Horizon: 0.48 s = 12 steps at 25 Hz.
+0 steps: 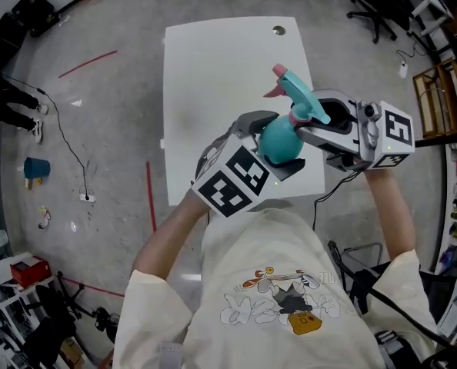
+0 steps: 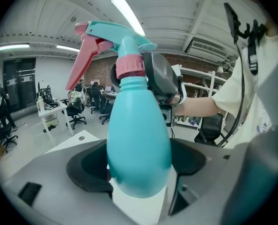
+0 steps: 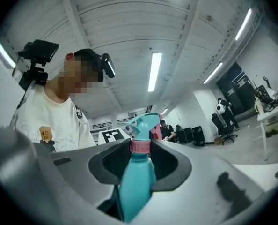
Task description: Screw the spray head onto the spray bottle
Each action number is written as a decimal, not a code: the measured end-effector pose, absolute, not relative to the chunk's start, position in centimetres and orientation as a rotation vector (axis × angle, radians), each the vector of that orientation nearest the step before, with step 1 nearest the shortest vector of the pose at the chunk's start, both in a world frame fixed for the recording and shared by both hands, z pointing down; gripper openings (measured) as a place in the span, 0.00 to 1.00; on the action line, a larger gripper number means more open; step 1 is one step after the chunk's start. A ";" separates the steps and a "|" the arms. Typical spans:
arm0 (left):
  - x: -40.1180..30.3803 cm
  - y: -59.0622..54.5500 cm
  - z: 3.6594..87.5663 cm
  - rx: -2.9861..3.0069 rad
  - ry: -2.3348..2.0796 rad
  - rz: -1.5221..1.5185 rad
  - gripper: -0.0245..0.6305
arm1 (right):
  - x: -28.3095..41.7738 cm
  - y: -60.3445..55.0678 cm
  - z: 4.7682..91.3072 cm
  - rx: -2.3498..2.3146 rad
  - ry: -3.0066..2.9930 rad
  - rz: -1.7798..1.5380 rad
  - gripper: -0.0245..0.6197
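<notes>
One white surface (image 1: 213, 68) is the biggest thing here. Two grippers come next, one in each of the person's hands. There is one spray bottle (image 1: 278, 143), with one spray head (image 1: 299, 92) on top of it, one pink collar (image 1: 296, 117) and one pink trigger (image 1: 275, 92).

The left gripper (image 1: 275, 154) is clenched on the fat round belly of the spray bottle (image 2: 139, 144), with a black pad on each side of it. The right gripper (image 1: 301, 121) comes in from the other side. It is clenched on the spray head at the pink collar (image 3: 141, 146), with its pads snug on both sides.

The spray bottle (image 3: 136, 179) is blue-green, smooth and shaped like an egg, fat at the bottom and thin at the neck. The spray head (image 2: 125, 39) is the same blue-green. The pink collar (image 2: 130, 65) sits where the head meets the neck, and the pink trigger (image 2: 85, 55) hangs under the nozzle.

The two grippers hold the bottle up in the air, over the near right corner of the surface, just in front of the person's chest.

Its long line runs from the belly by the person up to the head, leaning away from them. In the head view the nozzle points away from the person, across the surface.
</notes>
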State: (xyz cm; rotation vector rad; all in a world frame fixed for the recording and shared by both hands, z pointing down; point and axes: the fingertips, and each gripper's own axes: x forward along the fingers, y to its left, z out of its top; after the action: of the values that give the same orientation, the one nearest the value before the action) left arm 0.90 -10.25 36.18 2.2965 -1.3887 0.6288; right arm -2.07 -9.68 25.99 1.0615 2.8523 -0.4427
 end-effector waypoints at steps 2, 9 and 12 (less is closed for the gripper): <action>1.1 -10.2 35.4 2.319 -1.360 0.612 0.64 | -1.9 -9.4 25.5 1.100 2.828 -0.443 0.25; 1.1 -9.3 34.0 2.373 -1.280 0.679 0.64 | -1.6 -8.4 24.5 1.248 2.799 -0.411 0.25; 1.2 -8.9 33.6 2.403 -1.282 0.693 0.64 | -1.6 -7.7 24.0 1.304 2.799 -0.351 0.25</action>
State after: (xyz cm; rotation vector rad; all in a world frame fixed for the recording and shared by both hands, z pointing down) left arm 1.17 -8.87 33.56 2.4029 -1.2816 0.6930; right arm -1.61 -7.69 23.97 1.3042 2.7995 -0.3514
